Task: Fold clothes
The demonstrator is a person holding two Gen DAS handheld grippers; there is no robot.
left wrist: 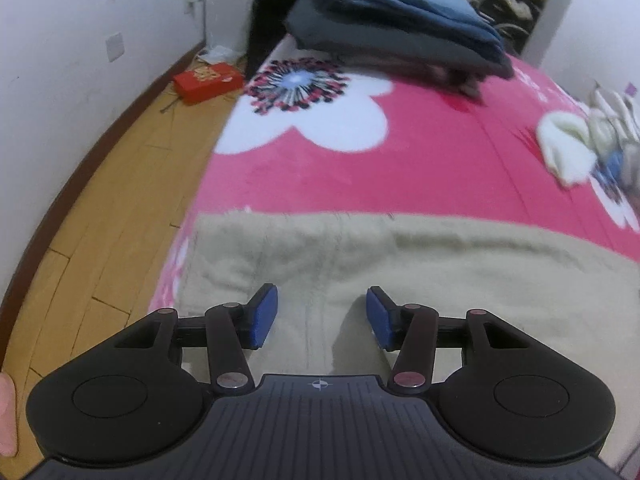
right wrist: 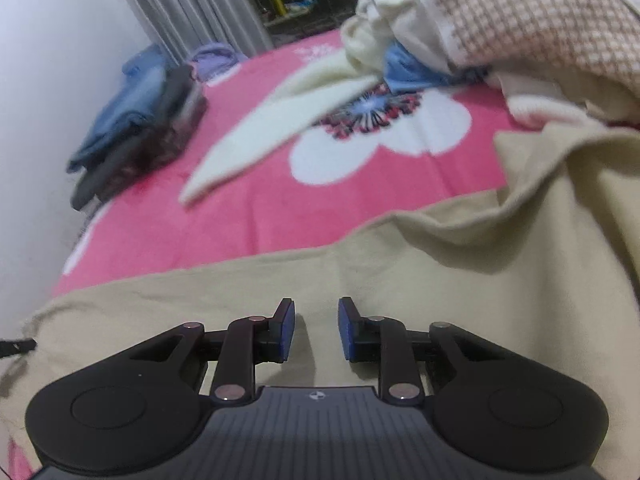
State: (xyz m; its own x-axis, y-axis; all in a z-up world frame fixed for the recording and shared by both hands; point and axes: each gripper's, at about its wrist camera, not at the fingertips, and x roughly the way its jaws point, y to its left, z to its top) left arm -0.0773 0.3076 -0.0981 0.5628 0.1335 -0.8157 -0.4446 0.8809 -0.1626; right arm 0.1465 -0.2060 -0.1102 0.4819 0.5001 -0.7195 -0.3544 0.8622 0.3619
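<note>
The left gripper [left wrist: 322, 316] and right gripper [right wrist: 317, 330] hover with jaws apart, holding nothing, over a beige garment [left wrist: 420, 264] spread along the near edge of the pink bed [left wrist: 400, 152]; a shallow pinch could slip off.

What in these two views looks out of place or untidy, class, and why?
A red box lies on the wooden floor beside the bed with scattered bits around it. On the pink blanket, unfolded clothes sit heaped, unlike the neat folded stack. The beige garment is rumpled at its right side.
</note>
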